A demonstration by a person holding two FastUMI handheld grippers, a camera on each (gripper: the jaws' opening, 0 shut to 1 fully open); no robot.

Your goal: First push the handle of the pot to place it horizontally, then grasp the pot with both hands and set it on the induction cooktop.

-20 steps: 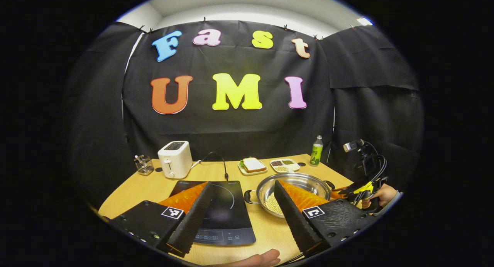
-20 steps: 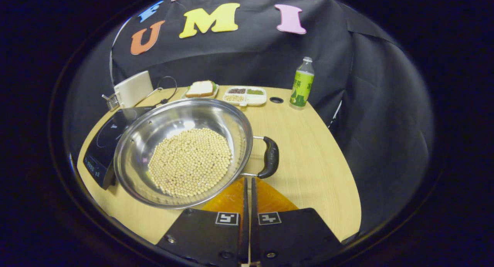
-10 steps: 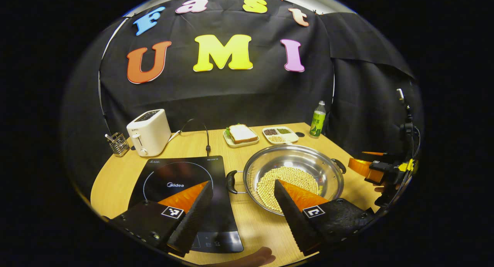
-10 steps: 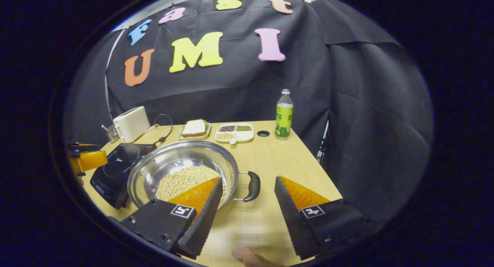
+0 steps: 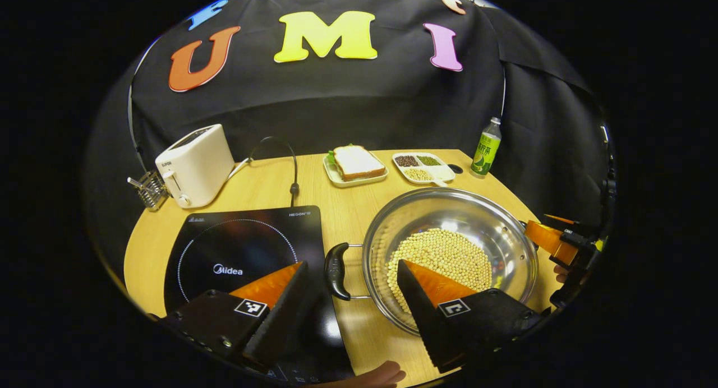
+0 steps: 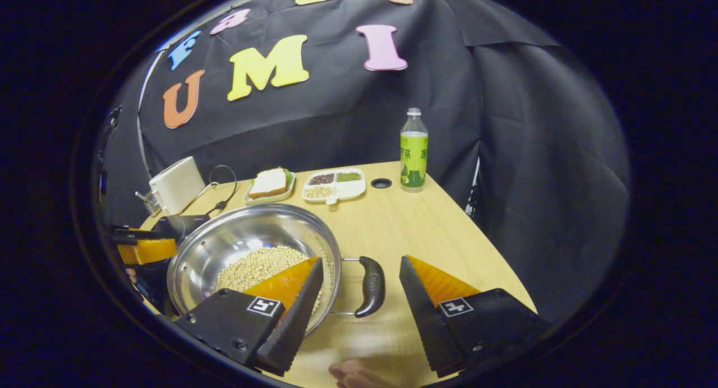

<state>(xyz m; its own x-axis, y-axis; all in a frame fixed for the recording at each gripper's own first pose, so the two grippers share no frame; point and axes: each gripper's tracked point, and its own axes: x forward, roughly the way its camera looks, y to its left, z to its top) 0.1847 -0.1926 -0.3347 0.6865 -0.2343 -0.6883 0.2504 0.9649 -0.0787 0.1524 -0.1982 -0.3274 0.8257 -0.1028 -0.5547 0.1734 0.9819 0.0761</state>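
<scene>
Counter [image 5: 348,208] carries the pot [image 5: 449,253] of beans [image 5: 443,259]; both grippers [image 5: 352,280] [image 6: 360,278] spread wide, ungrasped; uneven lift risks spilling.

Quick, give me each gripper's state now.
Left gripper: open, holding nothing, straddling the steel pot's black left handle.
Right gripper: open, holding nothing, straddling the black right handle.

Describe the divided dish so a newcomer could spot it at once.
Start at the big steel pot of beans. Behind it at the table's far edge two dishes sit together. The divided dish is nearer the bottle; it holds grains, not a sandwich.
</scene>
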